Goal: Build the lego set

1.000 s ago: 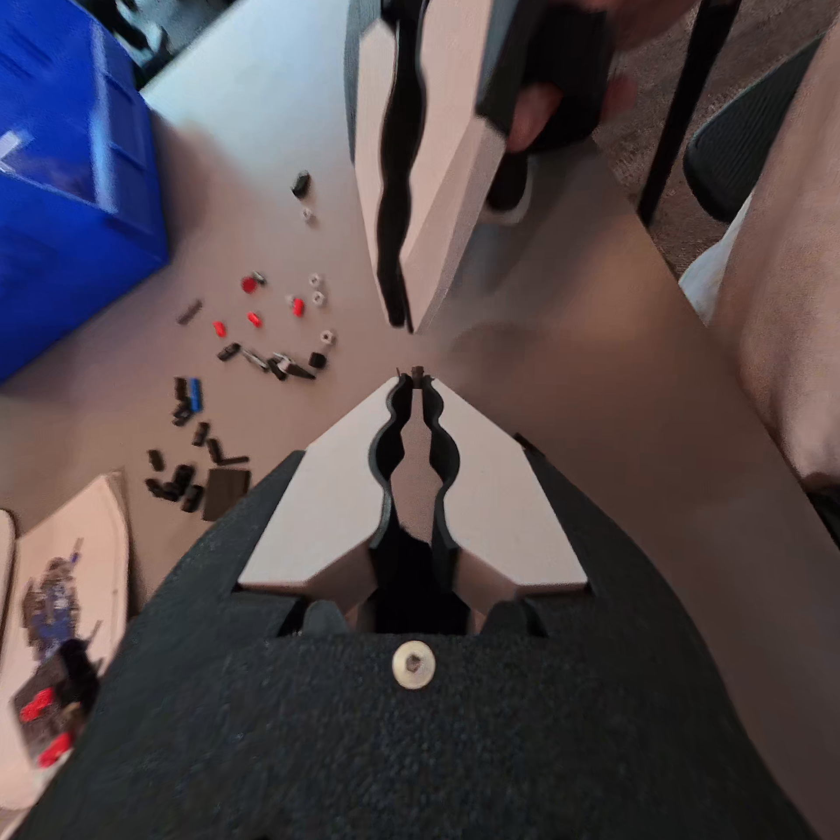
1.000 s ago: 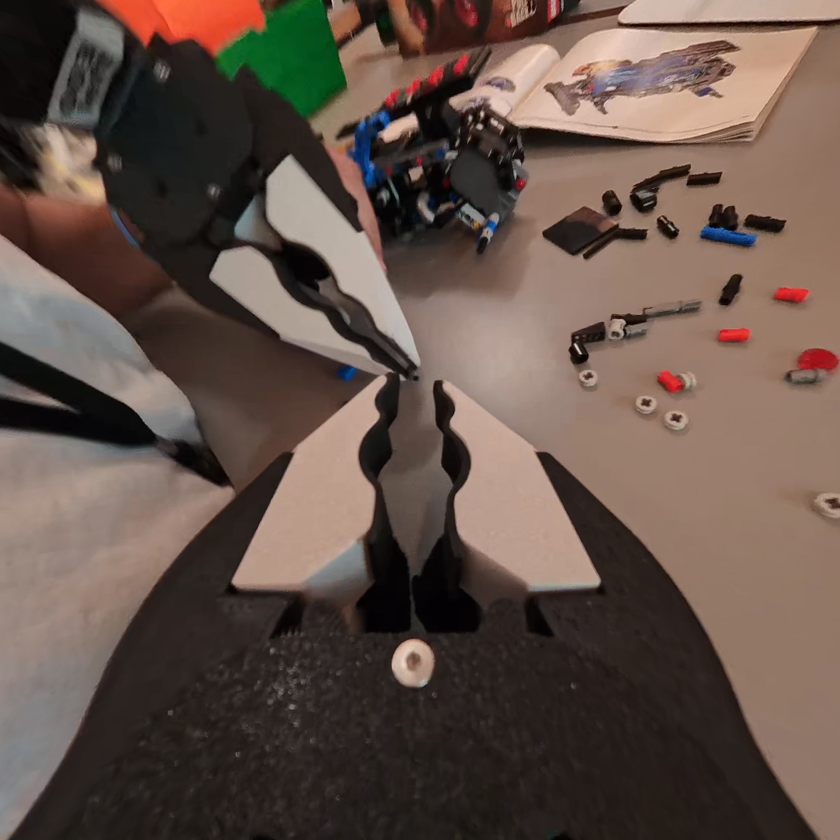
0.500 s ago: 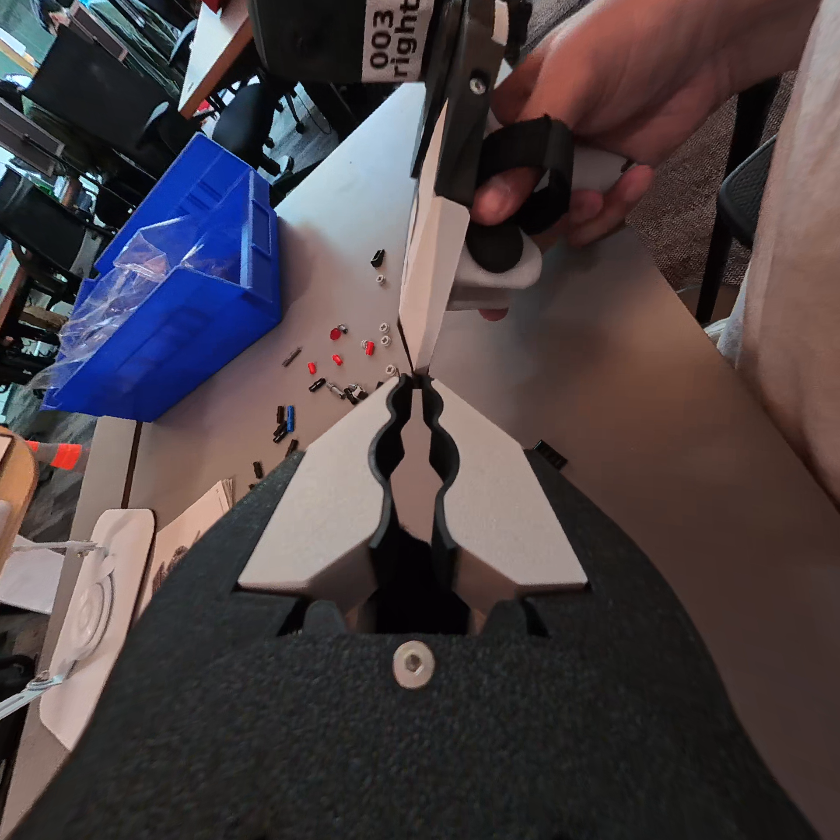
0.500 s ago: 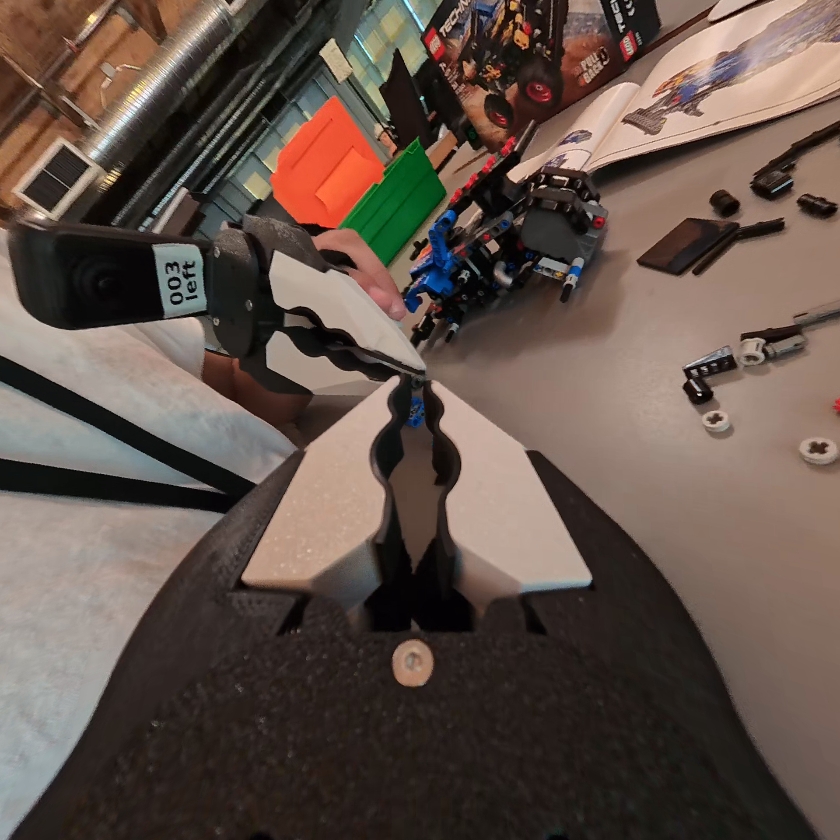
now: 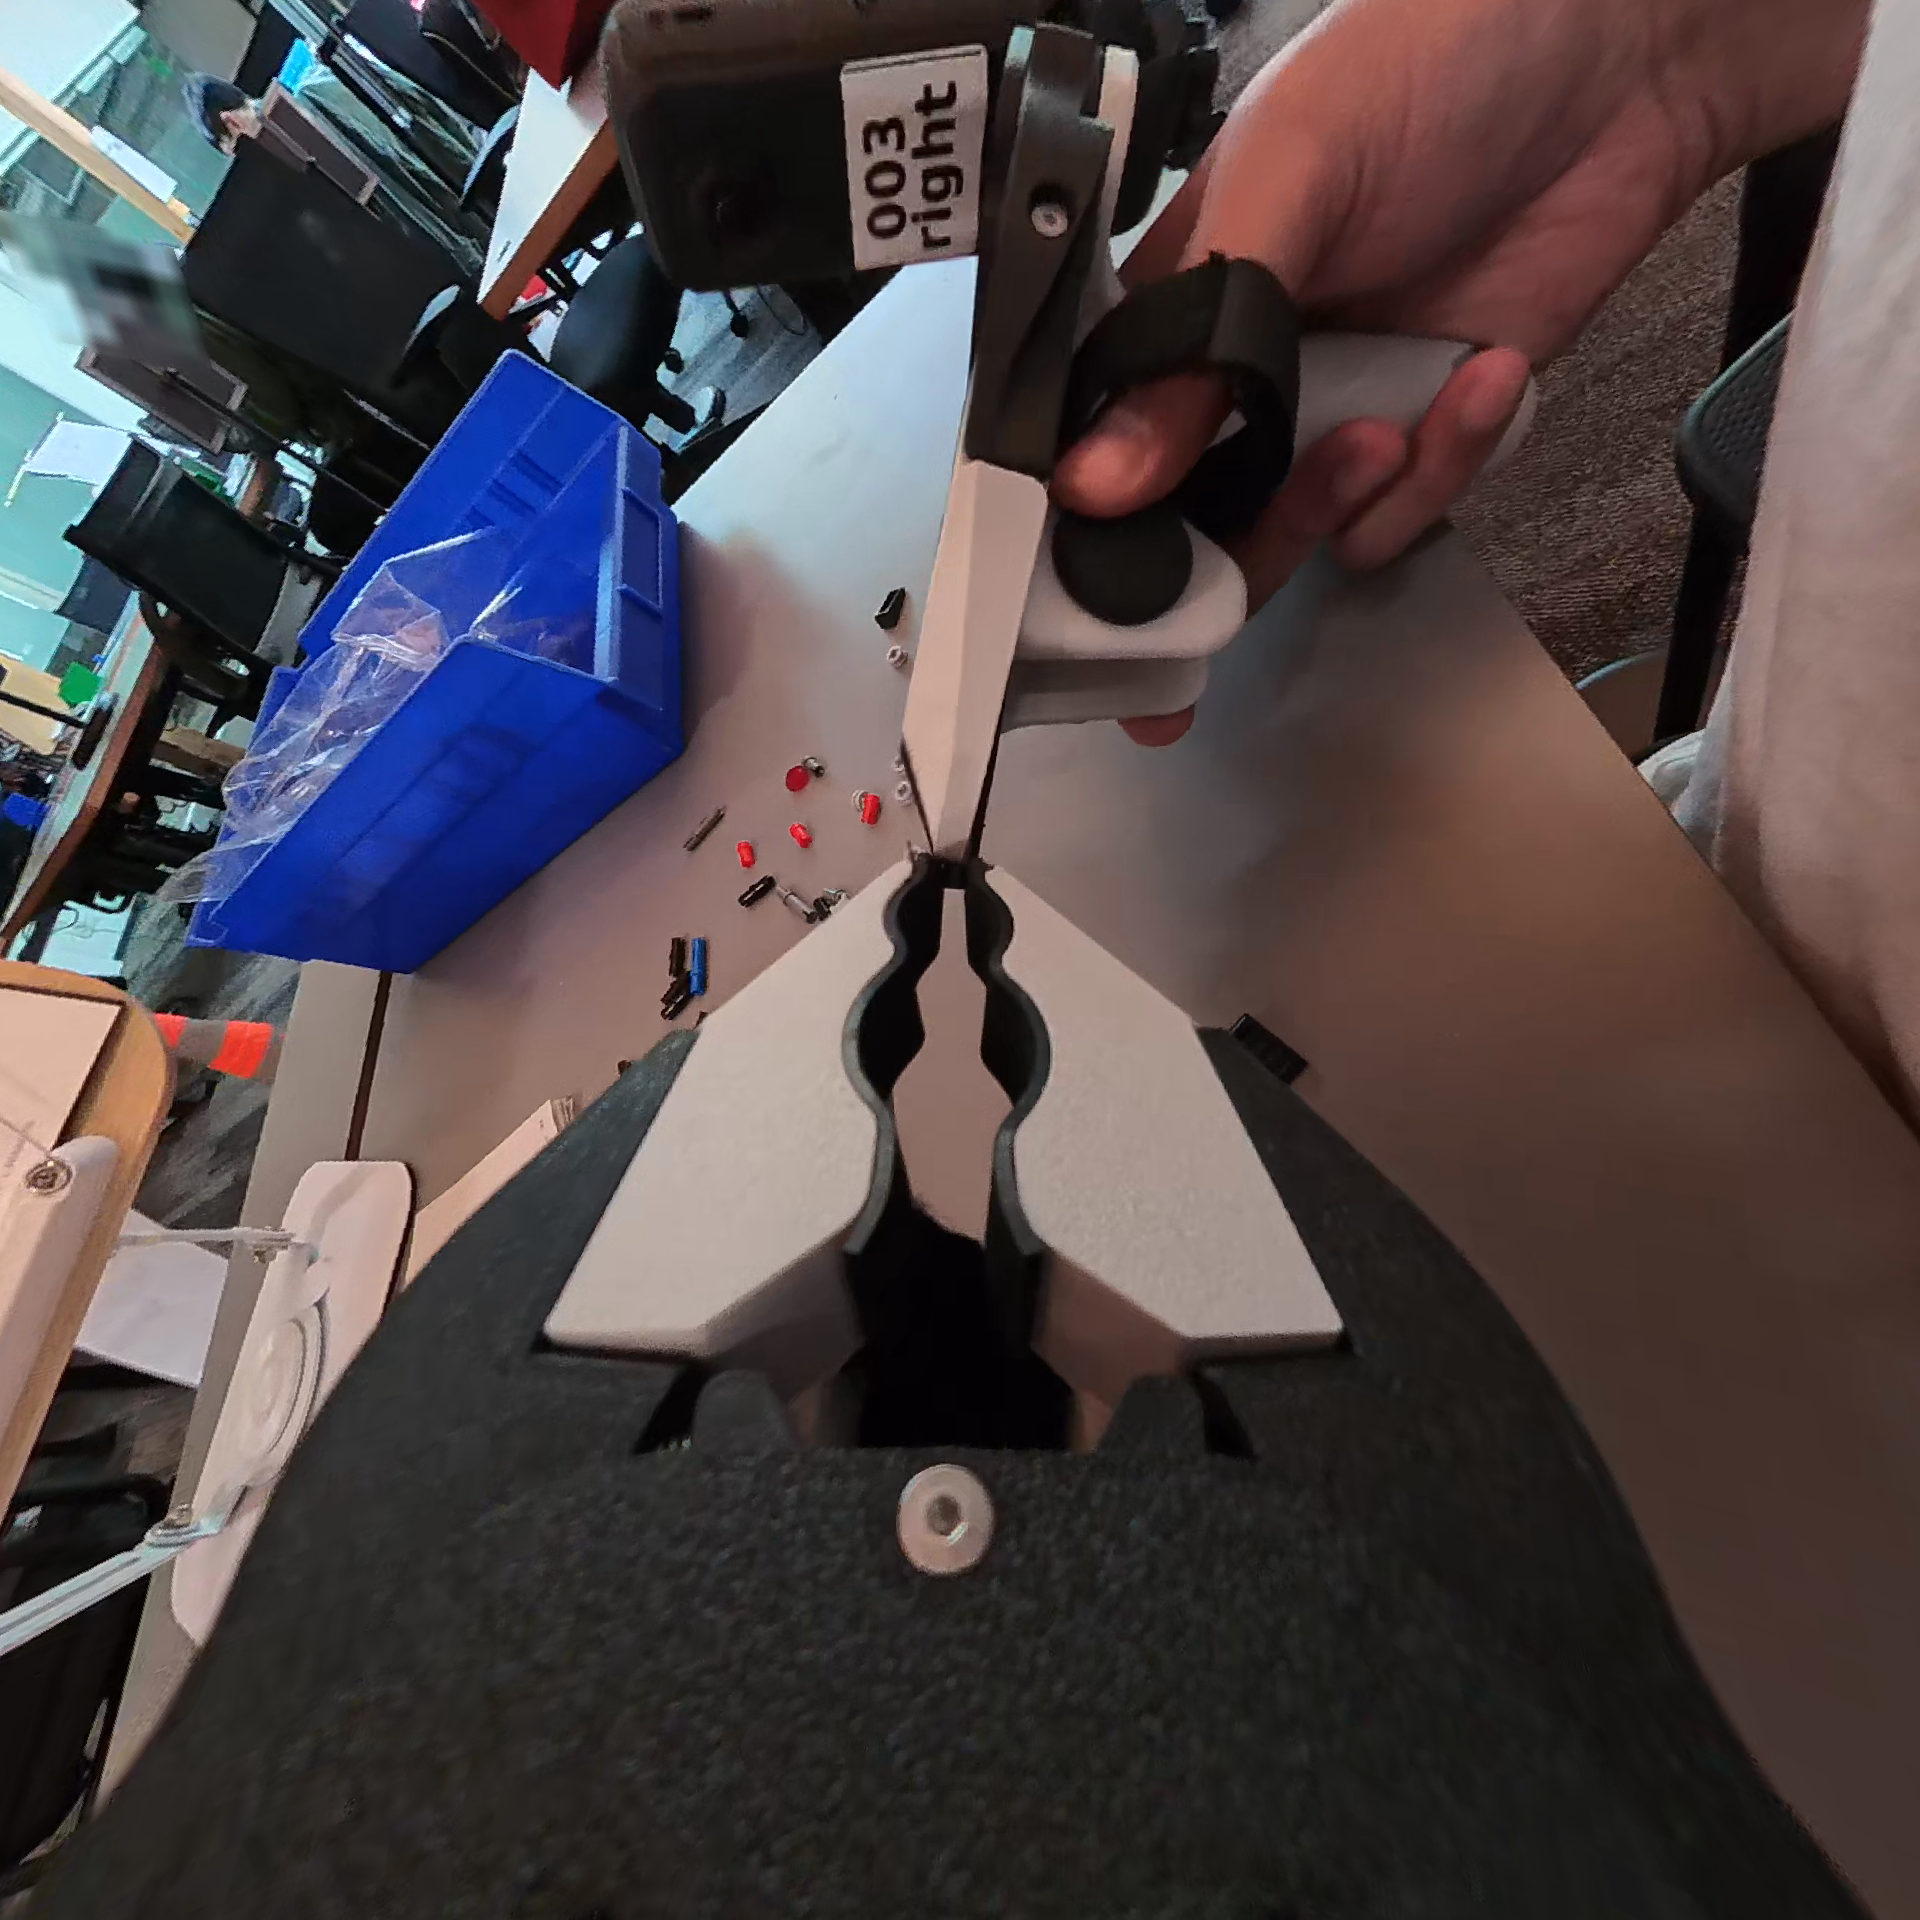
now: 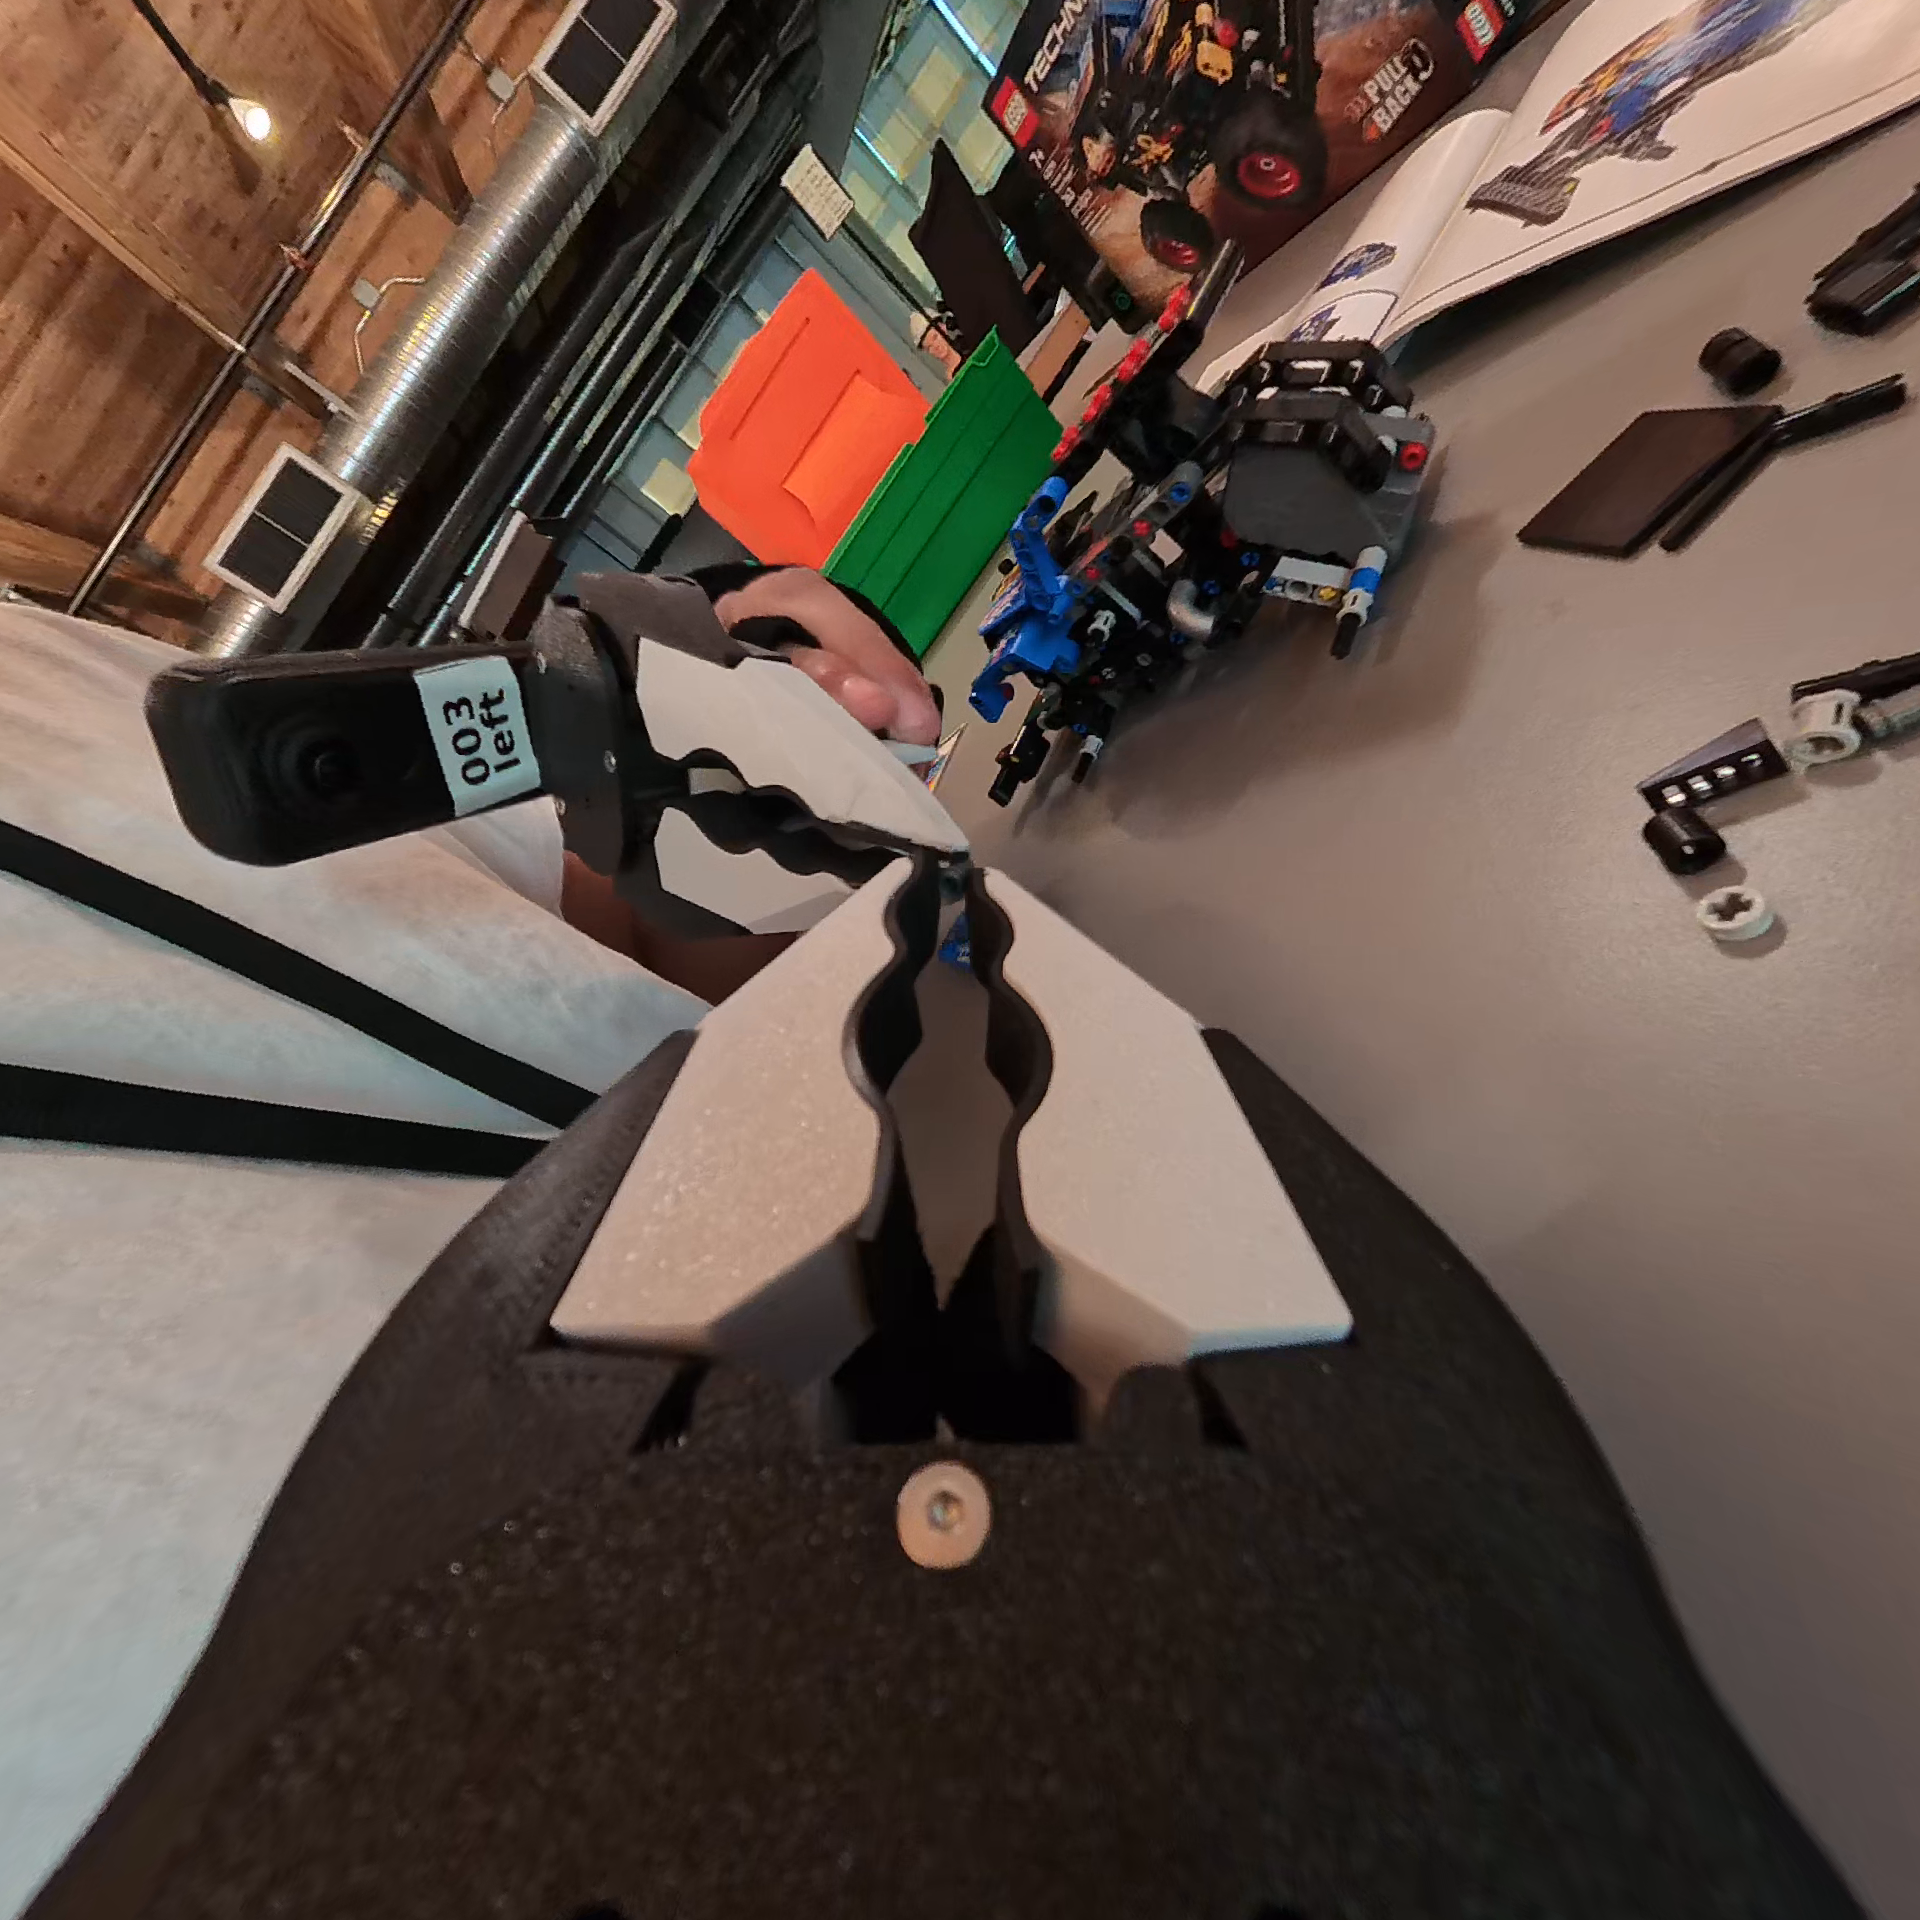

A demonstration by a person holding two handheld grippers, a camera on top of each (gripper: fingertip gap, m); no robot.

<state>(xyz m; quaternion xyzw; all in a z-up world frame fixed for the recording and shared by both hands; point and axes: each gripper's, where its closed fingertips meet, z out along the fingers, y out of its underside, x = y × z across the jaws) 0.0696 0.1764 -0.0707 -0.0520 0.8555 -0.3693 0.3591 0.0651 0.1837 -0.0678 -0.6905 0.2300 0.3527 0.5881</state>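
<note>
My left gripper (image 5: 945, 875) and right gripper (image 6: 948, 883) meet tip to tip above the grey table (image 5: 1403, 1039). A small black lego piece (image 5: 943, 864) is pinched at the left tips, and it shows between the right tips too (image 6: 951, 885). The right gripper comes down from above in the left wrist view (image 5: 951, 844). The left gripper comes in from the left in the right wrist view (image 6: 948, 854). The part-built black and blue lego vehicle (image 6: 1247, 540) stands on the table beyond. Loose pins lie scattered (image 5: 800, 831).
A blue bin (image 5: 468, 727) with a plastic bag sits far left. An open instruction booklet (image 6: 1662, 135), the set's box (image 6: 1195, 135), and orange (image 6: 810, 457) and green (image 6: 945, 499) bins stand behind the vehicle. A black flat panel (image 6: 1652, 478) and a white bush (image 6: 1735, 914) lie to the right. The tips of both grippers are at nearly the same place. The white bush (image 6: 1735, 914) is about 11 cm from both grippers' fingertips.
Both grippers have lifted and tilted away from the table. The right gripper has come onto the left gripper's tips, and its jaws have narrowed around the small black piece.
</note>
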